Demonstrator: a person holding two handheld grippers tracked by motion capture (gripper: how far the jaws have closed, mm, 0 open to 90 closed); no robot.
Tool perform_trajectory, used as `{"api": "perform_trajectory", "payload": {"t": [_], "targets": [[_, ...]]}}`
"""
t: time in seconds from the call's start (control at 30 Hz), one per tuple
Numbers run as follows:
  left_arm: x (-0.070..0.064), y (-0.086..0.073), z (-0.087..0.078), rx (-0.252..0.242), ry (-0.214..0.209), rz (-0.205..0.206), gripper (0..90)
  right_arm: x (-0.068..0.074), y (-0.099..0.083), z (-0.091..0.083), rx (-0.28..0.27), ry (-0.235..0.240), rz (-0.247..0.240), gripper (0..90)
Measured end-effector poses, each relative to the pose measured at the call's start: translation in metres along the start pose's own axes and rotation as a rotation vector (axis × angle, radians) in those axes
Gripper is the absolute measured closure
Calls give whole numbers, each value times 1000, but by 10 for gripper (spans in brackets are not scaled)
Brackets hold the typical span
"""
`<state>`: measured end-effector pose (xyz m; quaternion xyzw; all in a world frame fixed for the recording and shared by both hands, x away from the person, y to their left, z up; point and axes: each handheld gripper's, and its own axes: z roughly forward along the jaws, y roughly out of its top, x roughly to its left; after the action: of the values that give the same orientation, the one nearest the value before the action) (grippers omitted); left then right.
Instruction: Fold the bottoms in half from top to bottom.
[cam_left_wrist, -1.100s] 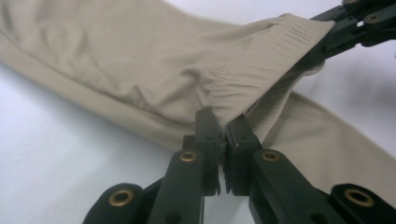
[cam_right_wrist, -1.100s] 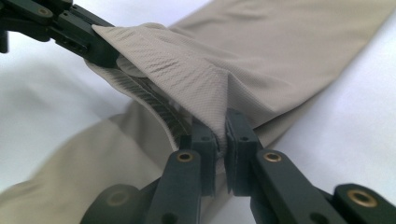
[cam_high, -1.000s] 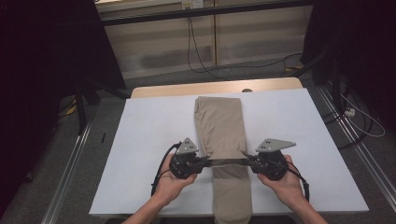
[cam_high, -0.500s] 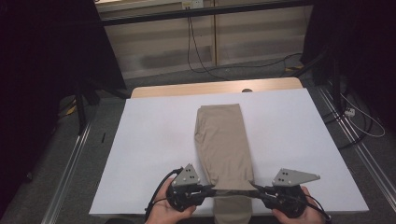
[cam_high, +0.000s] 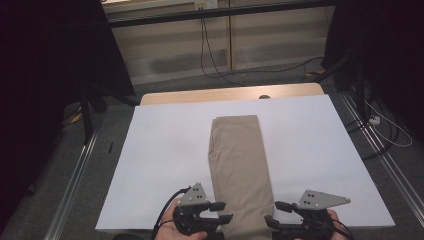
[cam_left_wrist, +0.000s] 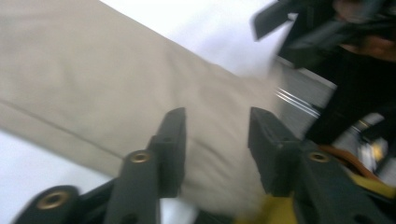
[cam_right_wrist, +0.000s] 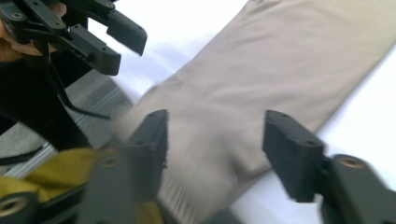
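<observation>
High view: folded trousers lie lengthwise away from the person, both tongs apart.

White table — folded beige trousers, seemingly.

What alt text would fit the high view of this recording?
Folded beige trousers lie lengthwise down the middle of a white table, their near end at the front edge. The left tool and right tool, each held in a hand, flank that near end with jaws open, pointing toward each other.
</observation>
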<state>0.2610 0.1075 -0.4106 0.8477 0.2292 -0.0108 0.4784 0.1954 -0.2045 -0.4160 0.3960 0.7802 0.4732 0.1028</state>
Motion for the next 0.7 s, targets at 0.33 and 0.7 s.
{"api": "perform_trajectory", "payload": {"t": [0.33, 0.7], "targets": [[45, 11, 17, 5, 195, -11, 261, -29, 10, 22, 7, -51, 1, 347], [89, 31, 34, -30, 300, -35, 183, -76, 45, 56, 15, -65, -19, 235]]}}
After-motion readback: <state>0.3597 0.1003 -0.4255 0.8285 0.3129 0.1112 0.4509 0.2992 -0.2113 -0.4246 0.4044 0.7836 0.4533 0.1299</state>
